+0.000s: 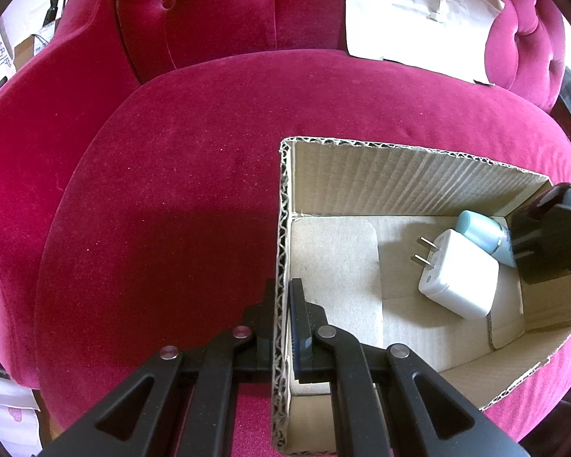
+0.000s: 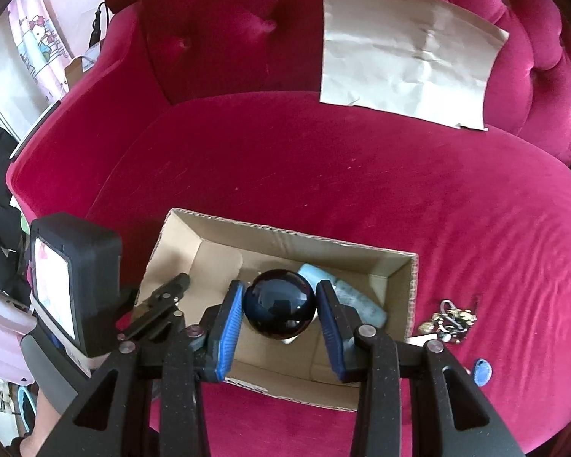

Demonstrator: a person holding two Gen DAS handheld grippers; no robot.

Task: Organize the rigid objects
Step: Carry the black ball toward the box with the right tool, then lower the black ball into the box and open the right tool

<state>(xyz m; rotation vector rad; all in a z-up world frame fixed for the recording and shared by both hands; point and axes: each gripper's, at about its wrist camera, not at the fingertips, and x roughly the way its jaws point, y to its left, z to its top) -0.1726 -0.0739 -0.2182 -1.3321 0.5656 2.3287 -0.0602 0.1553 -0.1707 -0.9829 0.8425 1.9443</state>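
An open cardboard box sits on a crimson velvet sofa seat. My left gripper is shut on the box's left wall, one finger outside and one inside. Inside the box lie a white plug charger and a light blue tube. My right gripper is shut on a glossy dark ball and holds it over the box, above the blue tube. The ball hides most of the charger in the right wrist view. The right gripper shows at the box's far right end.
A bunch of keys and a small blue tag lie on the seat to the right of the box. A creased sheet of paper leans against the tufted backrest. The left gripper stands at the box's left end.
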